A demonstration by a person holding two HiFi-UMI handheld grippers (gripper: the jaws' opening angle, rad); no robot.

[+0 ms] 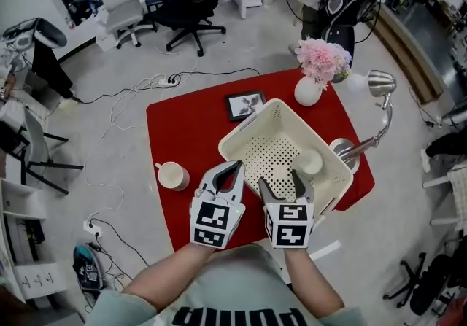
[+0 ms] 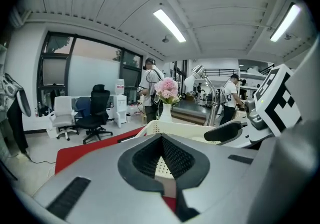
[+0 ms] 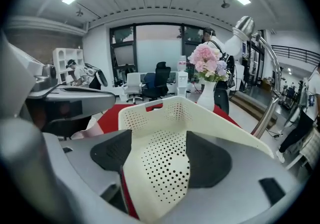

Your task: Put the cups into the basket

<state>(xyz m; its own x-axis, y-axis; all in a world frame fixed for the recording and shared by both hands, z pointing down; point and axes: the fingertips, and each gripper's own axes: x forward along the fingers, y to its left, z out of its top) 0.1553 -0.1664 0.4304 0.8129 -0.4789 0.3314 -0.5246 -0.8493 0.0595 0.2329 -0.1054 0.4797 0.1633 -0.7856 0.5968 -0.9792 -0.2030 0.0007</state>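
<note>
Retrieval of the second cup (image 1: 173, 176) is pending: it is sitting on the desk (image 1: 182, 124) left of the basket (image 1: 248, 127), the first cup (image 1: 308, 162) already inside, while the left hand-held gripper (image 1: 233, 168), closed, and right hand-held gripper (image 1: 281, 180), spread, are hovering empty at the near rim; the left likely needs opening first.

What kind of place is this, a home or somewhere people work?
Probably an office or lab workspace: rolling office chairs, power cables trailing across the floor, and long ceiling strip lights.
</note>
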